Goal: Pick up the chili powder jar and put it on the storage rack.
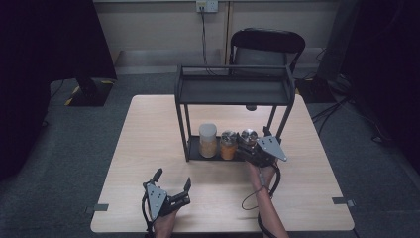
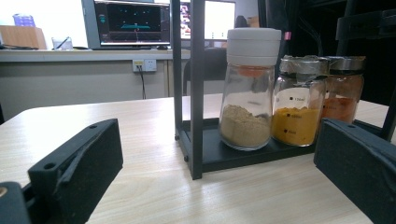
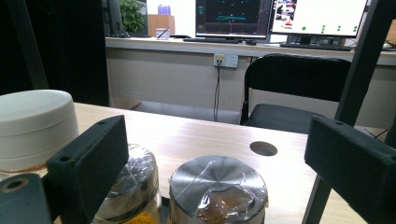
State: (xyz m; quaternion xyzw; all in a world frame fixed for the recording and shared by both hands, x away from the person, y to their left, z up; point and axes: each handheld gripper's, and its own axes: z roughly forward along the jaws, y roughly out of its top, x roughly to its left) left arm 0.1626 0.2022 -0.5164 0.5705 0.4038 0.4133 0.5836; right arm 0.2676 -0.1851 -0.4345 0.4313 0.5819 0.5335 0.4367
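Right gripper [image 1: 249, 145] sits w/ jaws spread wide, nothing pinched, right above the steel-lidded spice jar [image 3: 217, 189], upright on the rack's [image 1: 218, 155] bottom shelf at the row's right end. Left gripper [image 1: 173, 183], also wide open and empty, rests well apart nearer the table [image 1: 148, 139] edge.

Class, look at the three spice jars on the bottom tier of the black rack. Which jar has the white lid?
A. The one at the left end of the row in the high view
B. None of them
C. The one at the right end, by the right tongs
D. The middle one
A: in the high view the white-lidded jar stands at the left end of the row on the rack, and the other two jars have silver lids.
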